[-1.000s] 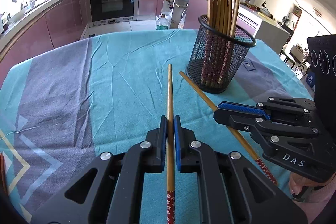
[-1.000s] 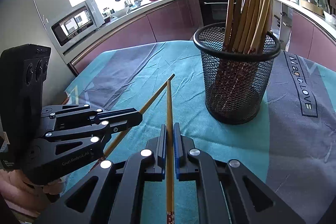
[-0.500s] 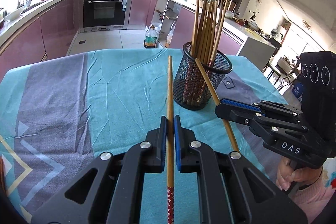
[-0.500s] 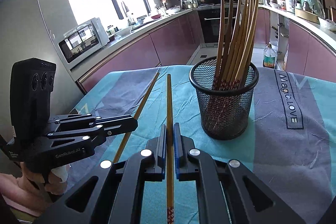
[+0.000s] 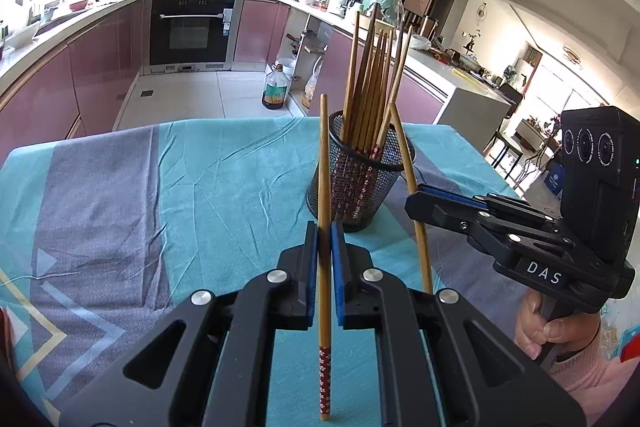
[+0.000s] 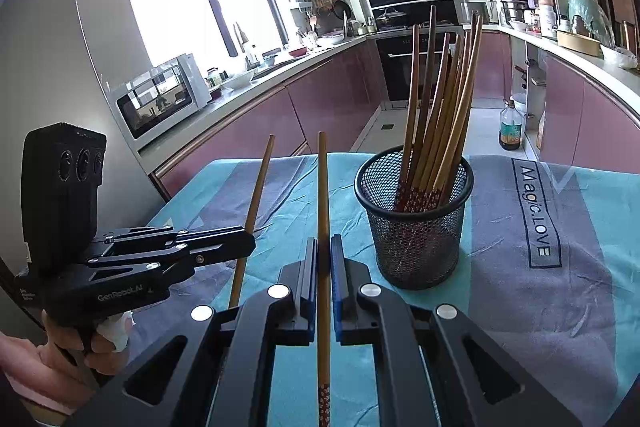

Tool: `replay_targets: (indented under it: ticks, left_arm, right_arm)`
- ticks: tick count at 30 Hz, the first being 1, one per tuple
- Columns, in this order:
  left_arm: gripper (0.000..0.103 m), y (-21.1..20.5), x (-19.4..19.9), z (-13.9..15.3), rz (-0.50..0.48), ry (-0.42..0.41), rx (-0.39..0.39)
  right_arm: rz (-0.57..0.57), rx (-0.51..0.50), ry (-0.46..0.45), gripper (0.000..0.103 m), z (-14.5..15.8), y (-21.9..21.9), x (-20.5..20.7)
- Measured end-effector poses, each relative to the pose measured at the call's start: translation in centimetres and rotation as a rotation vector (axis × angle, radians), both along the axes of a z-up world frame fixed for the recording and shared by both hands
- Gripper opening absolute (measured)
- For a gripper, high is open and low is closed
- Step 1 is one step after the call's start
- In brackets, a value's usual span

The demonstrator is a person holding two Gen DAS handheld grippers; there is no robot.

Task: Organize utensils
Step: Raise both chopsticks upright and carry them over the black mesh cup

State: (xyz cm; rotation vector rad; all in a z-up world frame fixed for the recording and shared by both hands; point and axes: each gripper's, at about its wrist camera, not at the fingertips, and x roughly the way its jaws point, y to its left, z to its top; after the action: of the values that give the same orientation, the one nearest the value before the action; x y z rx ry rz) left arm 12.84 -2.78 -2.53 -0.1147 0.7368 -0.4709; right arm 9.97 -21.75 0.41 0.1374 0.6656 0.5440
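Observation:
A black mesh cup (image 5: 356, 183) holding several wooden chopsticks stands on the teal tablecloth; it also shows in the right wrist view (image 6: 416, 227). My left gripper (image 5: 325, 239) is shut on a wooden chopstick (image 5: 324, 187) with a red patterned end, tip up, just left of the cup. My right gripper (image 6: 324, 255) is shut on another chopstick (image 6: 323, 211), also tip up, left of the cup. The right gripper also shows in the left wrist view (image 5: 416, 197) with its chopstick (image 5: 412, 187) beside the cup's rim. The left gripper also shows in the right wrist view (image 6: 244, 243).
The tablecloth (image 5: 160, 195) covers the table, with "Magic.LOVE" print (image 6: 536, 211) to the cup's right. Beyond the table's far edge are purple kitchen cabinets, an oven (image 5: 192, 31), an oil bottle on the floor (image 5: 275, 87) and a microwave (image 6: 160, 99).
Both grippers have lifted their chopsticks off the table and tilted them upward. The cup now looks farther off and lower in both views.

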Motion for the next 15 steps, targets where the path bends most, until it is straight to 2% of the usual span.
replay_targets:
  ticks: [15]
  left_arm:
    - [0.007,0.1,-0.3,1.8,-0.021,-0.033,-0.018]
  right_arm:
    - [-0.017,0.022,-0.04,0.005,1.4,-1.2,0.3]
